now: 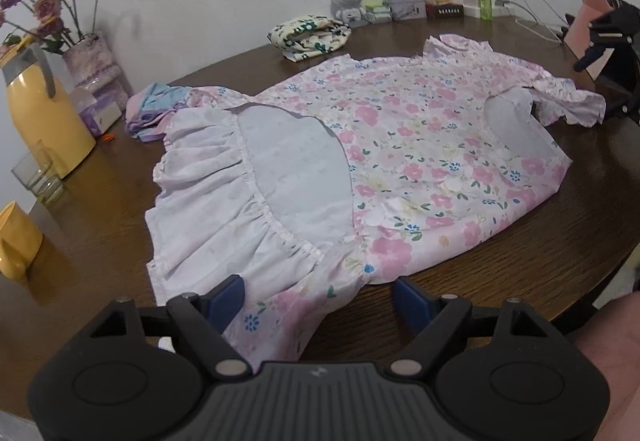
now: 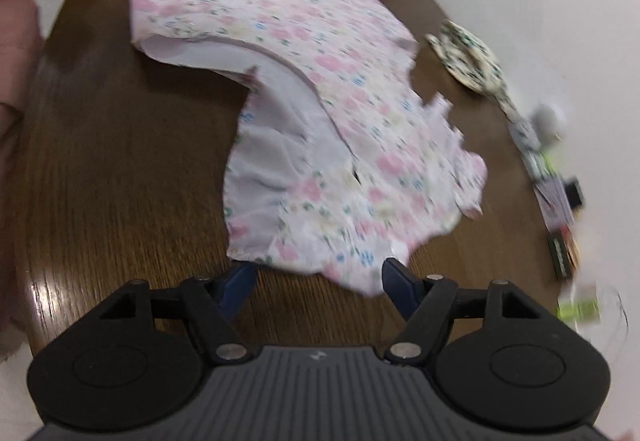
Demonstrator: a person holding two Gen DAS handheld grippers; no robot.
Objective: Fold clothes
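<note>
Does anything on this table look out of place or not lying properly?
Nothing is spilled or damaged. The floral dress lies partly turned over, its pale inside showing on both sides, and its hem hangs over the table edge near the open left gripper.

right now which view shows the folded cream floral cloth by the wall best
The left wrist view: the folded cream cloth with dark green flowers sits sharp and whole on the brown wooden table, beyond the pink floral dress. The right wrist view shows it motion-blurred and small at the right edge.
</note>
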